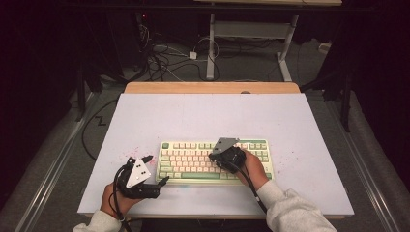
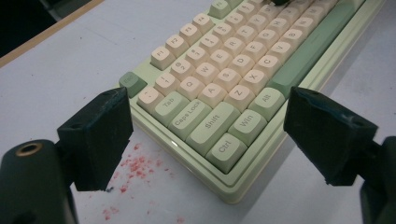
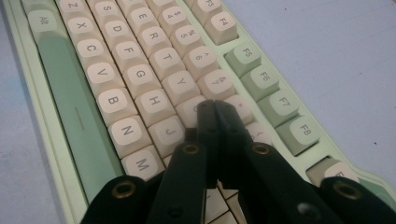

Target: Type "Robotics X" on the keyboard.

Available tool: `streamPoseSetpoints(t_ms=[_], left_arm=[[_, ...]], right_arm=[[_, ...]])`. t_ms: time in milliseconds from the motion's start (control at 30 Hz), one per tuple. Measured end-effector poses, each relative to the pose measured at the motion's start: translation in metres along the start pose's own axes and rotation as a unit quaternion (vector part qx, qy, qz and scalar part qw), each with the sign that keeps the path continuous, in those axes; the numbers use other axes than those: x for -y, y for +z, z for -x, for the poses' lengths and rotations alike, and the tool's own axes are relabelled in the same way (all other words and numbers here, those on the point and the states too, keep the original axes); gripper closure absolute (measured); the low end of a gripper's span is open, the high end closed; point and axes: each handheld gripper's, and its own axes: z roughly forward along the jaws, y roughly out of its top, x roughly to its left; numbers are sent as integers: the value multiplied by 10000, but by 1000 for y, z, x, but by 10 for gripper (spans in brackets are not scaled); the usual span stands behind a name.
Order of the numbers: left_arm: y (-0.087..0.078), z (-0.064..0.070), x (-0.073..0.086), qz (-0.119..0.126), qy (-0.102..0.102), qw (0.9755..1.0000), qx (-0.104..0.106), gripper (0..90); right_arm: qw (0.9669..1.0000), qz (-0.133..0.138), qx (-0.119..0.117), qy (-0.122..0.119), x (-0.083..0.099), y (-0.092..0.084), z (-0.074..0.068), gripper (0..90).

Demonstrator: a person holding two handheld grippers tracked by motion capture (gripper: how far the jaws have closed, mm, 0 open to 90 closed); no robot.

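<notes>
Right gripper view had the right gripper (image 3: 215, 108), jaws pressed together, tip down over the keyboard (image 3: 140, 74) near the U key; the left gripper (image 2: 205, 135) gaped wide at the keyboard's left end.

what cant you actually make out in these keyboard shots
- Key under the right gripper: in the right gripper view its shut jaws cover the legend.
- Keyboard legends: too small in the high view.
- Keyboard's right half: cut off by the top edge in the left gripper view, where the left gripper stands open.
- Whether the tips touch a key: cannot tell.
</notes>
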Motion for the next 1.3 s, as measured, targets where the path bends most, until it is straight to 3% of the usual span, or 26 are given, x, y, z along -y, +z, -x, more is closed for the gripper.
streamPoseSetpoints(t_ms=[533,800,1033,1233,1300], left_arm=[[2,0,0,-45,2,10000,13,149],[2,-2,0,-35,-59,10000,15,152],[1,-4,1,7,-51,10000,-33,156],[2,-3,1,-39,-122,9999,-4,157],[3,-3,0,-21,-60,10000,-30,157]], right_arm=[[9982,521,32,284,3,-21,4,900],[9964,789,-12,315,5,-33,3,888],[9935,1085,-25,339,6,-44,1,764],[9906,1320,103,342,8,-54,-1,533],[9895,1389,140,363,10,-57,0,454]])
